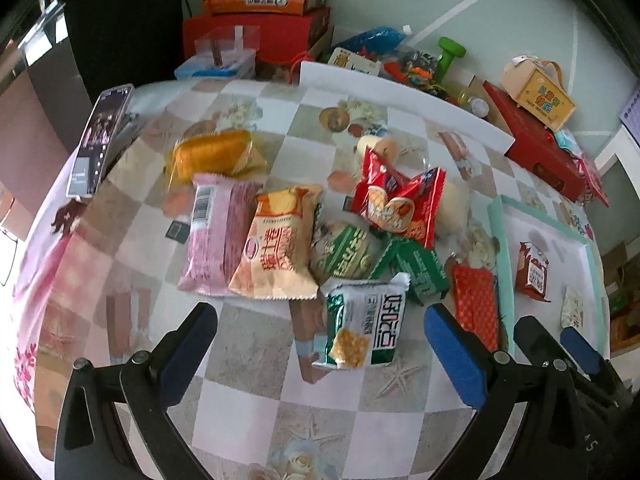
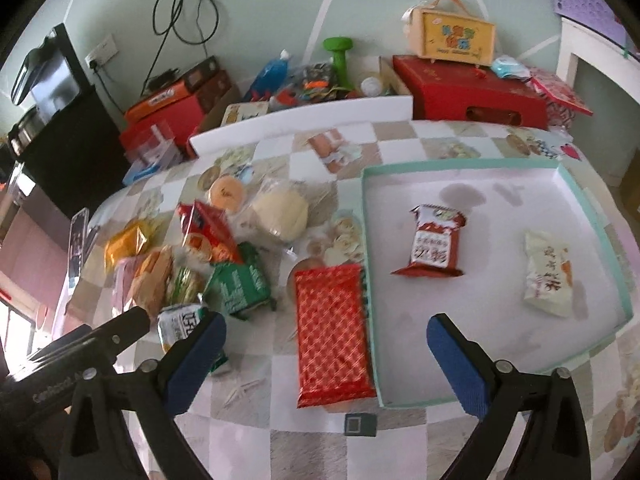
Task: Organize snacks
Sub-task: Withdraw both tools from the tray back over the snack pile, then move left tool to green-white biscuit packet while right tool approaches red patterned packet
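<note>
A heap of snack packets lies on the checked tablecloth. My left gripper [image 1: 318, 336] is open just in front of a green-and-white cracker packet [image 1: 362, 322], nothing between its fingers. Behind that lie an orange-cream packet [image 1: 278, 242], a pink wafer pack [image 1: 210, 232], green packets [image 1: 420, 266] and red packets [image 1: 400, 202]. My right gripper [image 2: 326, 350] is open above a red patterned packet [image 2: 334, 334] that lies against the left wall of the mint-rimmed tray [image 2: 368, 240]. In the tray lie a brown-red packet [image 2: 434, 242] and a cream packet [image 2: 548, 274].
A phone [image 1: 100, 140] leans at the table's left edge. A white board [image 2: 304, 126] stands at the back, with red boxes [image 2: 468, 94], a green dumbbell [image 2: 340, 56] and clutter behind it. A small dark square [image 2: 360, 425] lies near the front.
</note>
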A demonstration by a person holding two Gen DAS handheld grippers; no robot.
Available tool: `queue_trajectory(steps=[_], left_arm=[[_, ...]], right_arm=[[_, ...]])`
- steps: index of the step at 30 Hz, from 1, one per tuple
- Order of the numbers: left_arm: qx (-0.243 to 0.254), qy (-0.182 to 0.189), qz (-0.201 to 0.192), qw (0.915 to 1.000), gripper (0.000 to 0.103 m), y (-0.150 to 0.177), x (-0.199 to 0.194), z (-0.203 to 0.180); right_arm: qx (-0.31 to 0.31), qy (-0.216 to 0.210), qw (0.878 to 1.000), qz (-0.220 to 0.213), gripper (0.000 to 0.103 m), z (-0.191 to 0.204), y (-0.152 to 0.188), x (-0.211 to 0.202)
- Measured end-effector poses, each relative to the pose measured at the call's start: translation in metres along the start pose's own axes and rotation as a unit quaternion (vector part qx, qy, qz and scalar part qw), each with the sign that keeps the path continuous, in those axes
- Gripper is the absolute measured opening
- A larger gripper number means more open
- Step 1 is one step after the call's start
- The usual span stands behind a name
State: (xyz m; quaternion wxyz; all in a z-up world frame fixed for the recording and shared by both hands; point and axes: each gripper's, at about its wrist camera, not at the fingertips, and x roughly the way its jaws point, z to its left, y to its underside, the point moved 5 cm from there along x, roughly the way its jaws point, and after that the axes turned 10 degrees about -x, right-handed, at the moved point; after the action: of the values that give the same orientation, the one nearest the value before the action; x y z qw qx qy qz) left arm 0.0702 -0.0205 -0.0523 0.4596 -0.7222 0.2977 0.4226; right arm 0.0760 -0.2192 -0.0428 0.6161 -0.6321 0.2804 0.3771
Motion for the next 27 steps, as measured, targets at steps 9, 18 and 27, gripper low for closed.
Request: queue_trajectory(steps=[9, 18, 27], left_arm=[[-0.022, 0.006, 0.023, 0.9995, 0.103, 0.0, 0.013, 0.012], [-0.006, 0.029, 0.041, 0.9987, 0.103, 0.004, 0.02, -0.004], [0.013, 0.037, 0.068, 0.9969, 0.101, 0.011, 0.036, -0.02]], right_arm=[[0.001, -0.019, 1.0, 0.022, 0.091, 0.006, 0.007, 0.018], [0.012, -0.029, 0.999, 0.032, 0.068, 0.004, 0.009, 0.026], [0.022, -0.002, 0.999, 0.047, 0.066, -0.007, 0.011, 0.029]])
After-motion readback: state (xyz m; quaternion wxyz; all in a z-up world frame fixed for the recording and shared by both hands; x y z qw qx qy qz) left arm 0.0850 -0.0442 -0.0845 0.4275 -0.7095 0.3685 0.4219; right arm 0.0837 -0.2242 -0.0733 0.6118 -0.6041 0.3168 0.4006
